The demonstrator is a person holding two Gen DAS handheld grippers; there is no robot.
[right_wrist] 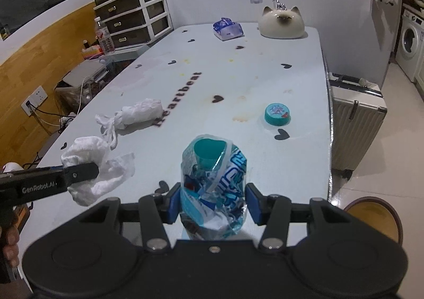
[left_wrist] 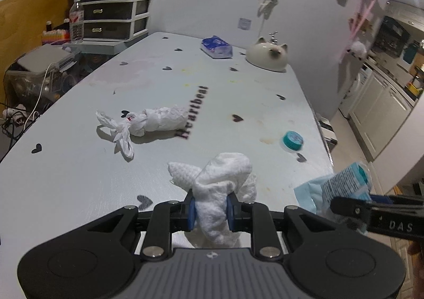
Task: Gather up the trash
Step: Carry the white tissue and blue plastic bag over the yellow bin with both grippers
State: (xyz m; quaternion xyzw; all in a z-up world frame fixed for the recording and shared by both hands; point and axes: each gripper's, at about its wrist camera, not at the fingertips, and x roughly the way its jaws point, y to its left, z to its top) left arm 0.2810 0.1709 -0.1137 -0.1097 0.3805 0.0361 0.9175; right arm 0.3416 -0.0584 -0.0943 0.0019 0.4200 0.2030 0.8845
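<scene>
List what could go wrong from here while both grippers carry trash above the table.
1. The crumpled white paper towel is pinched low by the left gripper; its loose folds overhang and might slip free.
2. The crushed blue-and-clear plastic bottle in the right gripper is springy and could pop out.
3. The two grippers ride close together and may bump.
</scene>
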